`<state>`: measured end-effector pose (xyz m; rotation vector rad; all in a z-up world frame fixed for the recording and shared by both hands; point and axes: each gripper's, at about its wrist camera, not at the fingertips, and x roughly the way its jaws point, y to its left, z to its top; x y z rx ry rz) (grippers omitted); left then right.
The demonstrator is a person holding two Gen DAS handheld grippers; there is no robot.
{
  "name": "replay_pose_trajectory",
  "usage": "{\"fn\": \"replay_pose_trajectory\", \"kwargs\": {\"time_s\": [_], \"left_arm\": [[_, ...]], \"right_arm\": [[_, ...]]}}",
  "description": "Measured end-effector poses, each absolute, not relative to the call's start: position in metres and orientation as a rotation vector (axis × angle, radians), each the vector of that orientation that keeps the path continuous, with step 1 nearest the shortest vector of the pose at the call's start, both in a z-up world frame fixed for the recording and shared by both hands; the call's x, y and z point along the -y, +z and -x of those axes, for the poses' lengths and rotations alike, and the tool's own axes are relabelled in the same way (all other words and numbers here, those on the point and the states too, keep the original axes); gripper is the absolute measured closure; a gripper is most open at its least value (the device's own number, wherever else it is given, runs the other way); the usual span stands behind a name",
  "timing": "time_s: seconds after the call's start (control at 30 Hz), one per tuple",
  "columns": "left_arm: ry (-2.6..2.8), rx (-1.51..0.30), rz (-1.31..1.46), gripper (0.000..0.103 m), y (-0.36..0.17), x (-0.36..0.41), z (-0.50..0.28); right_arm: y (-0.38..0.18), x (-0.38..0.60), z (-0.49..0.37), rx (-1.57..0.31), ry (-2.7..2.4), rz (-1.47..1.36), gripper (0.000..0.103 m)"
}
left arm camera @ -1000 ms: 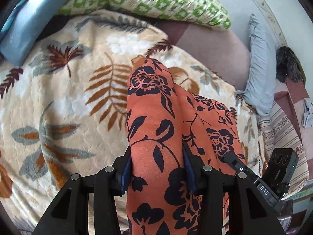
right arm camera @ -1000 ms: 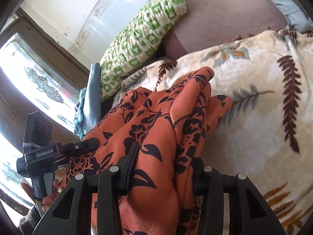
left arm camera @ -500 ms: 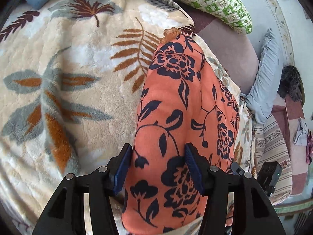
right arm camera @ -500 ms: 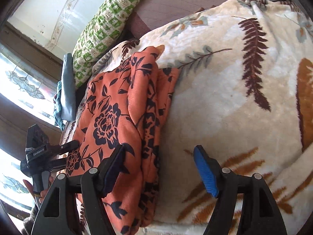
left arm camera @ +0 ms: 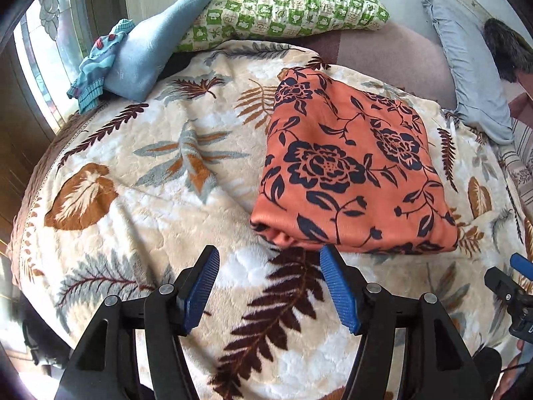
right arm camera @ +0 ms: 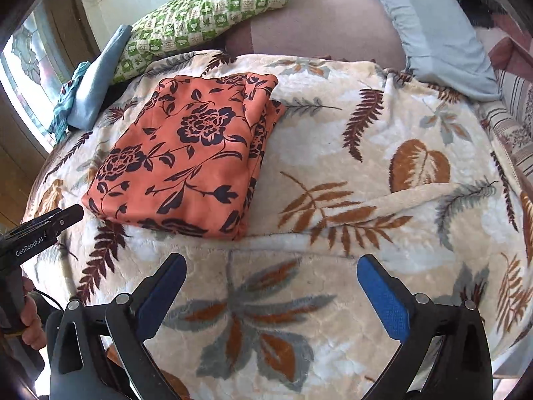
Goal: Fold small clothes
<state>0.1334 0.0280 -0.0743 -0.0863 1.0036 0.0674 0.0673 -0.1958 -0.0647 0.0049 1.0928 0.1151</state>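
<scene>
While both grippers hang above the near edge of the bed, neither one holds anything: the left gripper (left arm camera: 269, 283) has its blue-padded jaws spread moderately apart over a dark brown fern print, and the right gripper (right arm camera: 271, 295) stands wider open over a grey-and-rust leaf motif. Just beyond the left gripper's fingertips lies the folded orange garment (left arm camera: 349, 173) — a flat, roughly rectangular bundle with a navy rose pattern, its layered edges showing along the side nearest the right gripper. It rests on a plush cream blanket (left arm camera: 150, 200) printed with ferns and leaves, which covers the bed and bulges in a ridge near the right gripper. Past the garment, toward the head of the bed, a green-and-white checked pillow (left arm camera: 286, 10) leans against the pale wall, with a light blue folded cloth (left arm camera: 150, 56) and a crumpled teal knit piece (left arm camera: 96, 63) beside it. A pale blue pillow (right arm camera: 429, 30) sits to the far right on a mauve sheet (right arm camera: 319, 23). A window with patterned glass (right arm camera: 23, 63) and wood framing fills the left side.
</scene>
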Motion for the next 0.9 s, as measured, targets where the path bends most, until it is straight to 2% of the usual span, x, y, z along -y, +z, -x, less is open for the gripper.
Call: {"fn": "replay_pose_trajectory", "kwargs": {"time_s": [0.4,0.9], "left_arm": [[0.097,-0.917,-0.054,0.040,-0.043,-0.009,-0.079],[-0.087,-0.947,-0.095,0.041,-0.036,0.014,-0.059]], "right_arm": [[-0.025,0.183,-0.035,-0.935,0.061,0.162,0.000],[-0.031,0.200,-0.027,-0.944,0.024,0.153,0.000]]}}
